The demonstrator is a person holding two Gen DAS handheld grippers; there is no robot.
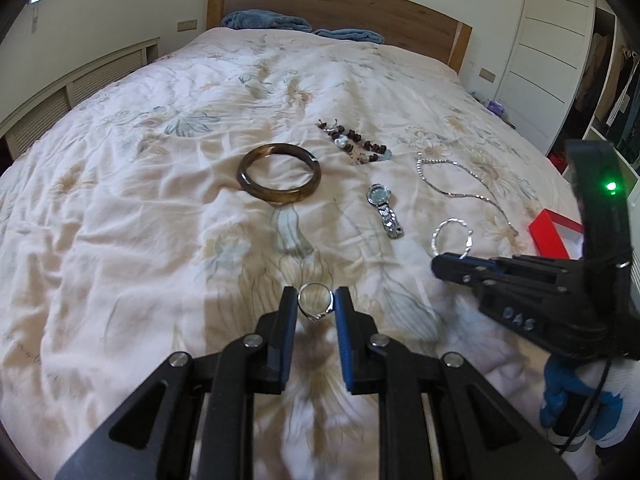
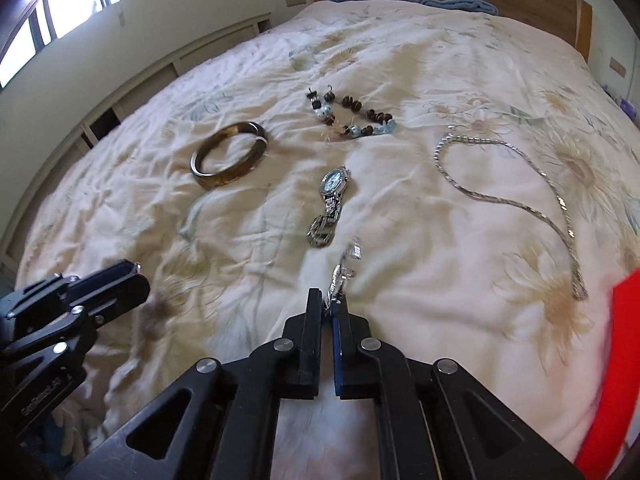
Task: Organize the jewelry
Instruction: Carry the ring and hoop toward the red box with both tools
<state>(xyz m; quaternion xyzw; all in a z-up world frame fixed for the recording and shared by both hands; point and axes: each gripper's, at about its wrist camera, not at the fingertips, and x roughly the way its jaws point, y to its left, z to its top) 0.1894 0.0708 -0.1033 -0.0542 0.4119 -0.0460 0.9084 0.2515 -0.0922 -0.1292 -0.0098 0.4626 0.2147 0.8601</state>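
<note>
left gripper [image 1: 314, 306] pinching ring [image 1: 315, 307] by its band, lifting clear | right gripper [image 2: 329, 304] clamping silver bracelet [image 2: 344, 270], heading for red box [image 2: 612, 360] at 3 o'clock | bangle [image 2: 228, 155], watch [image 2: 330, 204] waiting at 12 o'clock

The bedspread [image 1: 120, 220] is pale pink with faded beige and blue-grey flowers. The bangle [image 1: 279, 174] is mottled brown, the box [image 1: 554, 234] bright red.

"0AS" in pale marks on the side of the right claw [image 1: 436, 268]; other lettering illegible.
</note>
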